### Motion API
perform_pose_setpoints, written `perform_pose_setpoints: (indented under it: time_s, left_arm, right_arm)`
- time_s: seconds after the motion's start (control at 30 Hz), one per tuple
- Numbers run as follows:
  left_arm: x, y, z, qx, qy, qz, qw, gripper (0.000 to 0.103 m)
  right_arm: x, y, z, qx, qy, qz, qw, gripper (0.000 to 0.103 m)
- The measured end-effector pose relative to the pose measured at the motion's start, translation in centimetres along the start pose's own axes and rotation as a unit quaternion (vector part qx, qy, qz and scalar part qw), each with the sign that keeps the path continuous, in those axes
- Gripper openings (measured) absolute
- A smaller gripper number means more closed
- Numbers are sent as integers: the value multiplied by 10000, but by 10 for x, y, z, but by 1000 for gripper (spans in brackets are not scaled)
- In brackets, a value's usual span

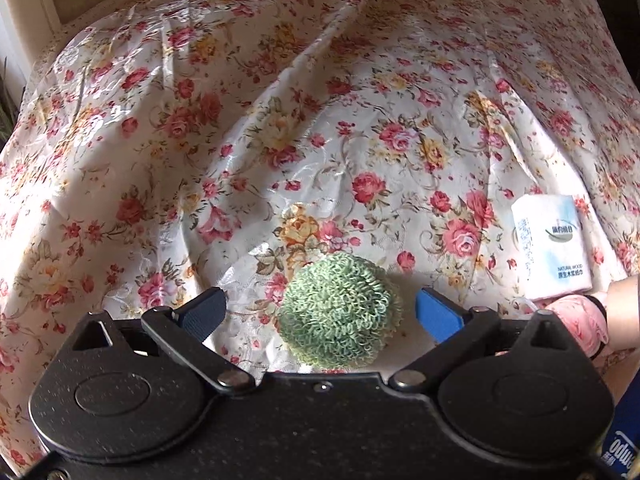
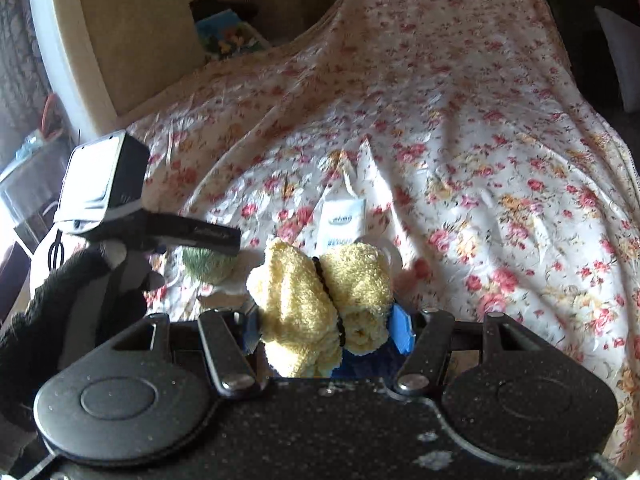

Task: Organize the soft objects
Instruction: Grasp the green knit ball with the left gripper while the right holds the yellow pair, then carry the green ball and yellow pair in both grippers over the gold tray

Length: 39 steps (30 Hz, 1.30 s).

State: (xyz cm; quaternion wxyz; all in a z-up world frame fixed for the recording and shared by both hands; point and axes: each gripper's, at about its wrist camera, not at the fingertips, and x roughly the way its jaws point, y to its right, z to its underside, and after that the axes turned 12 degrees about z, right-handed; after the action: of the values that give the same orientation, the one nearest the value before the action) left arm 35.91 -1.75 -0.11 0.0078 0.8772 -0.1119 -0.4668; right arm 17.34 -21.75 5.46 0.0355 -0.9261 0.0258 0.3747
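Green, curly and round, the scrubber (image 1: 339, 312) lies on the floral sheet (image 1: 280, 120) between the wide-spread fingers of the left gripper (image 1: 320, 308), touched by neither. Beside it to the right sits a white tissue pack (image 1: 554, 246). The right gripper (image 2: 326, 326) is clamped on a yellow towel (image 2: 320, 300) bound by a black band (image 2: 330, 296), held above the sheet

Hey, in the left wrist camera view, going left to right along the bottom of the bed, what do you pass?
Dark left finger → round green curly scrubber ball → blue right finger → white tissue pack with blue print, all on the floral bedspread.
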Motion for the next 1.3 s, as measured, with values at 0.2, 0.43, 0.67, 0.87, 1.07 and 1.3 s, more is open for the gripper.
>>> perform_pose_setpoints:
  time_s: [0.2, 0.43, 0.67, 0.87, 1.07, 1.3]
  left_arm:
    - [9, -10, -1, -360, -238, 337, 9985, 73]
    - [-6, -7, 3, -476, -36, 192, 9987, 56]
    - [-68, 15, 22, 54, 508, -7, 9987, 56]
    - [-123, 29, 46, 100, 735, 80, 9972, 56]
    - [-174, 37, 90, -33, 840, -19, 9965, 56]
    - [-210, 43, 142, -284, 639, 40, 9975, 56]
  right_arm:
    - [5, -3, 3, -31, -161, -79, 9998, 61]
    - [2, -1, 0, -74, -96, 93, 9999, 61]
    - [-3, 4, -5, -12, 13, 153, 9999, 61]
    - [-14, 5, -5, 15, 226, 196, 9996, 61]
    - [-32, 2, 2, -40, 479, 150, 9987, 61]
    - [-75, -6, 39, 86, 583, -5, 9983, 61]
